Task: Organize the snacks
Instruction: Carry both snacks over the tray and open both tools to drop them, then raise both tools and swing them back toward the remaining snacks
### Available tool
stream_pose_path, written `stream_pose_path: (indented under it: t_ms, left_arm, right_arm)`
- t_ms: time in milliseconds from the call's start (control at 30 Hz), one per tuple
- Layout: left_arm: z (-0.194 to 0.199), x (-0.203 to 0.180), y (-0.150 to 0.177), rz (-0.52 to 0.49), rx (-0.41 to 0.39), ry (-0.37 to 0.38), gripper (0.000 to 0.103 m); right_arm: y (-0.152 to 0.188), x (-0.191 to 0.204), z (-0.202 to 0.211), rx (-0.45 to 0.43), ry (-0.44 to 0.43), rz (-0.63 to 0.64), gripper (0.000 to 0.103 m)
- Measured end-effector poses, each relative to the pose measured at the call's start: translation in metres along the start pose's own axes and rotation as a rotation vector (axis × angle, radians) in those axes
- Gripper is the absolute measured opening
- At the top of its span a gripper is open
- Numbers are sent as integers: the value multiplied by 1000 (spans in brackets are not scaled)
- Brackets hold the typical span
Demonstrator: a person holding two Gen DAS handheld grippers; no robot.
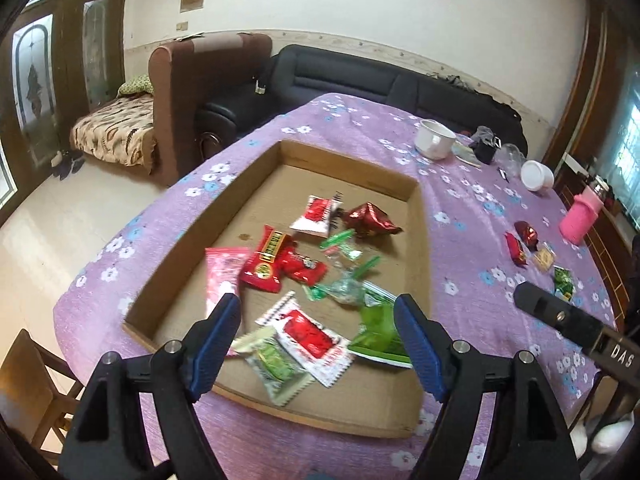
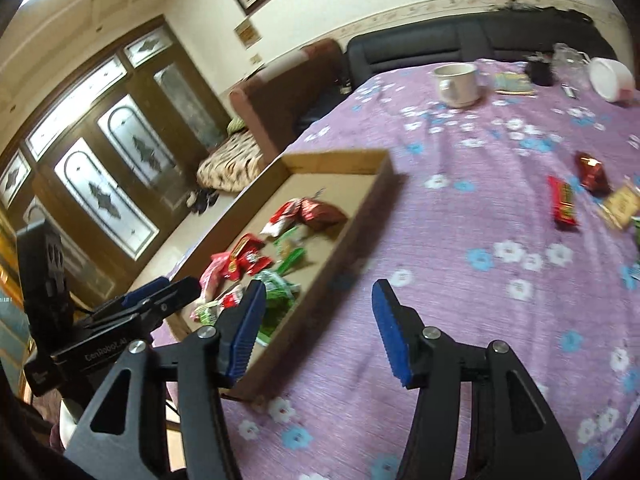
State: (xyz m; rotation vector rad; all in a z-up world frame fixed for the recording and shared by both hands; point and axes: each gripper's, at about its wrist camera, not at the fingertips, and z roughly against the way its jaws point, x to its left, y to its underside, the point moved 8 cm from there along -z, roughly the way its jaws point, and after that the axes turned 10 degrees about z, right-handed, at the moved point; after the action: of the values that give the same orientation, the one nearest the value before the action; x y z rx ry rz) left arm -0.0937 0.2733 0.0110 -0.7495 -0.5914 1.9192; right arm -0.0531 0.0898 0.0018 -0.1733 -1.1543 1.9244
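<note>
Overhead, the left wrist view looks down into the cardboard tray (image 1: 208,216), where the snack packets lie scattered on its floor: a pink packet (image 1: 222,276) at the left, red wrappers (image 1: 272,264) in the middle, a dark red foil sweet (image 1: 370,220) toward the far side, green wrappers (image 1: 348,284) to the right, and a green-and-white packet (image 1: 276,360) beside a red-and-white one (image 1: 310,336) at the near edge; the left gripper (image 1: 318,308) hangs above these with its blue pads wide apart and nothing between them; at the right edge the black body of the other tool (image 1: 568,320) juts in, and beyond it a few snacks (image 1: 520,246) lie on the cloth outside the tray.

The right wrist view shows that same tray (image 2: 340,240) from its side, at the left of the frame, and the right gripper (image 2: 318,300) over bare cloth just beside the tray wall, its pads also spread and empty; only here do the left tool's body and the ceiling appear; the loose red bar (image 2: 564,204) and foil sweet (image 2: 592,172) sit well to the right.

Underneath is a purple flowered tablecloth (image 1: 460,184); a white mug (image 1: 434,140), a white lidded tub (image 1: 538,176) and a pink bottle (image 1: 578,216) stand at the far side; behind are a dark sofa (image 1: 340,72), a brown armchair (image 1: 188,92) and wooden doors with patterned glass (image 2: 108,184).
</note>
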Motion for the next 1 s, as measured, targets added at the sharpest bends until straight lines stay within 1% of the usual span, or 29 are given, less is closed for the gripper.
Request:
stream_pose_path:
  t_ms: [233,300,367,400,467,533,600,633,667,733,767,833,867,900,933,1000]
  left_arm:
    - [6,-17,6,-44,4,-12,79]
    - [11,-24,5,-60,4,1,79]
    - [22,-32,-2,-64,-5,40,79]
    - [32,-37,-10,-63,-15,72,79]
    - [55,-47,-27,-65,-38,139,79]
    - [88,-60,-50,-90,-84,208,79]
    - [129,-74,-79,-122,-153,273,79]
    - [143,-78,-88,-134,-179,288,79]
    - [166,-84,-103,-155,-225,309,80]
    - [199,-91,-125,-173,-302,313,80]
    - [214,-93,-135,-176,-340,308,81]
    - [250,-98,-157,-190,-447,275,82]
    - [274,-103,-172,-208,-528,247,84]
    - [290,-106,-181,-222,-586,224,85]
    - [312,-110,-192,-243,-667,187,88]
    - [342,-118,-208,-278,-761,145,98]
  right_arm:
    - [5,-30,38,-60,52,-42,57]
    - [3,-38,55,-89,78,-45,57]
    - [-4,-44,77,-125,108,-38,57]
    - [-8,-47,90,-144,121,-30,57]
    - [-21,-47,124,-183,167,7,57]
    - [-39,-45,168,-226,219,51,57]
    - [-59,-42,213,-271,268,83,57]
    - [-70,-41,238,-296,297,97,57]
    - [-80,-38,261,-322,324,109,58]
    - [-106,-31,312,-385,378,137,61]
    - [-117,-27,334,-412,402,145,62]
    - [-145,-17,378,-456,454,167,63]
    - [-157,-11,397,-472,478,177,64]
    - [-171,-6,416,-493,508,182,64]
    - [-186,1,437,-514,537,190,64]
    - [-211,13,471,-547,583,203,64]
